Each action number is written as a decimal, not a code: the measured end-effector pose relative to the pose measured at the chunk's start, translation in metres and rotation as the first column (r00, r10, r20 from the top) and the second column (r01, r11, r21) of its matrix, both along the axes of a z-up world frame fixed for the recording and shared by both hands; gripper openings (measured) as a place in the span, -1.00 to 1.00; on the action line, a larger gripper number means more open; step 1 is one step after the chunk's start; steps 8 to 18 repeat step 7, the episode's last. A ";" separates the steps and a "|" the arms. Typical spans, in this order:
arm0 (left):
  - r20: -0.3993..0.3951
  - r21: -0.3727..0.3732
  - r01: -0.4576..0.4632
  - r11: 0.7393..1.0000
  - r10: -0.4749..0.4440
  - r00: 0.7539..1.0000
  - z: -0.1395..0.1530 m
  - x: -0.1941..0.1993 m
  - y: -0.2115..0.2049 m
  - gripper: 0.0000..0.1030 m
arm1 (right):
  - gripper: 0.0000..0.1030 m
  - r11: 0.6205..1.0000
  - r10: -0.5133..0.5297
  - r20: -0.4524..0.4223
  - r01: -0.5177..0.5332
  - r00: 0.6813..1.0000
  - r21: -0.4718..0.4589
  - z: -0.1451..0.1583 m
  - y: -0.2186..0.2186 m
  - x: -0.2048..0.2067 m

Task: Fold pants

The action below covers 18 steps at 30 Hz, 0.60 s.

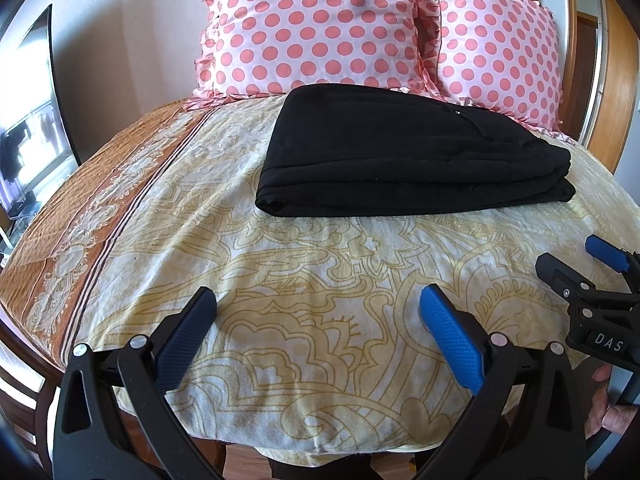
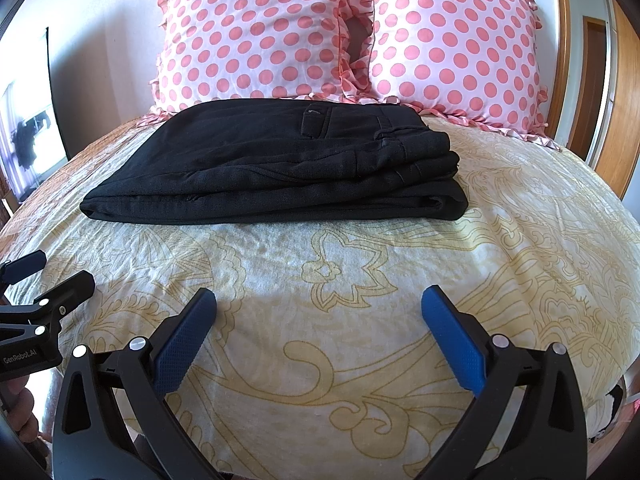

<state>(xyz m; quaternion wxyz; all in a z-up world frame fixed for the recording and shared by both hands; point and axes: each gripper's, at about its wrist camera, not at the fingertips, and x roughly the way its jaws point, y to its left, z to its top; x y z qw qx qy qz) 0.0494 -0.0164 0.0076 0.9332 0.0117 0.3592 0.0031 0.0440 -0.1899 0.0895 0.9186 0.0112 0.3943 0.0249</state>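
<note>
Black pants (image 2: 276, 168) lie as a stacked, folded bundle on the patterned bedspread (image 2: 360, 280), just in front of two polka-dot pillows (image 2: 256, 36); long axis runs left-right across the bed; waistband and belt loops sit at the right end, rounded fold at the left; layered edges face the cameras. Fold judged essentially complete; remaining step, as I read it, is a check and release: keep clear, avoid dragging layers, tidy only the right-end edges if they splay. Left gripper (image 1: 318, 308) fingers spread apart, holding nothing, near the bed's front edge; right gripper (image 2: 319, 308) likewise spread and empty, beside it.
</note>
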 end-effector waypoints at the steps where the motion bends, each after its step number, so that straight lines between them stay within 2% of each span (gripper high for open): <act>1: 0.000 -0.001 -0.001 1.000 0.001 1.000 0.000 0.000 0.000 0.97 | 0.97 1.000 0.000 0.000 0.000 1.000 0.000 0.000 0.000 0.000; 18: 0.002 -0.001 -0.002 1.000 0.002 1.000 0.000 -0.001 0.000 0.97 | 0.97 1.000 0.000 0.001 0.000 1.000 0.000 0.000 0.000 0.000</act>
